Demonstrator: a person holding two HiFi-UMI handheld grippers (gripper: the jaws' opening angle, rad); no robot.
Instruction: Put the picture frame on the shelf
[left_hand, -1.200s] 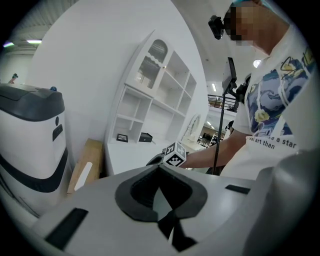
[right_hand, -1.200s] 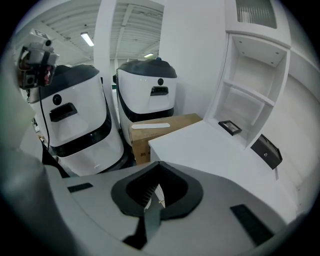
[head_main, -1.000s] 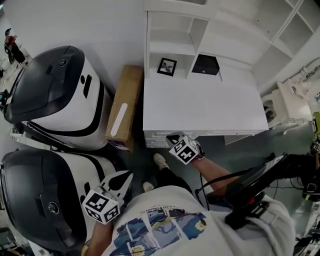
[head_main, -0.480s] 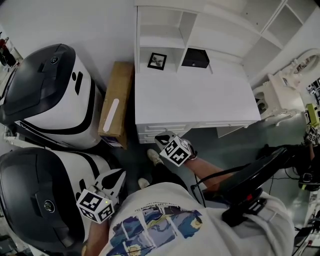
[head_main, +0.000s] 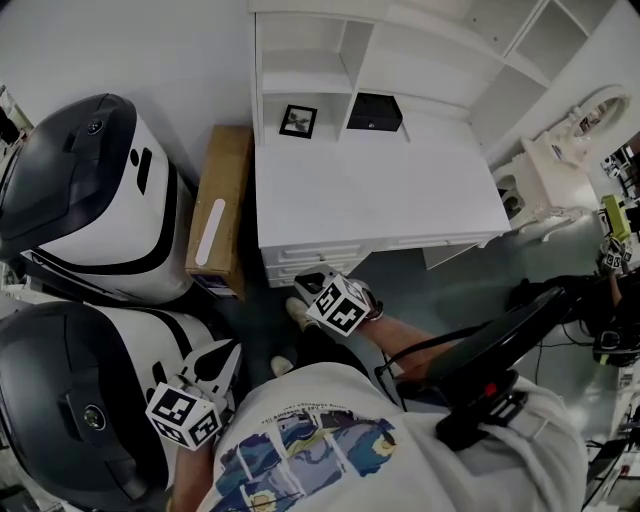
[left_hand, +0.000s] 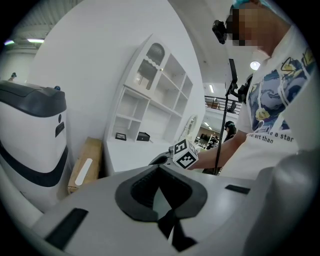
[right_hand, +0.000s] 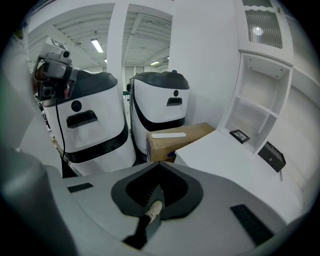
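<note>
The frame (head_main: 298, 121) sits at the back of the counter (head_main: 380, 200), inside the lowest left bay of the shelf unit (head_main: 300, 45). It rests on the counter's own top, not on a raised board. A black box (head_main: 374, 111) sits in the next bay to its right. That placing fits a frame already put away in the unit, or one yet to go up a level.

The frame is small, dark-rimmed and close to square, so it has no marked long axis. Its face turns up and out toward the counter's front edge. I cannot tell whether it leans back or lies flat.

It is likely light and stiff, with a glazed face that would chip or smear. The safest hold is across two opposite rim edges, off the face.

Both grippers hang low by the person's body, well apart from the frame. The left gripper (head_main: 232, 352) has its jaws closed together with nothing between them. The right gripper (head_main: 302, 284), just off the counter's front, has its jaws closed to a slit and is also empty.
</note>
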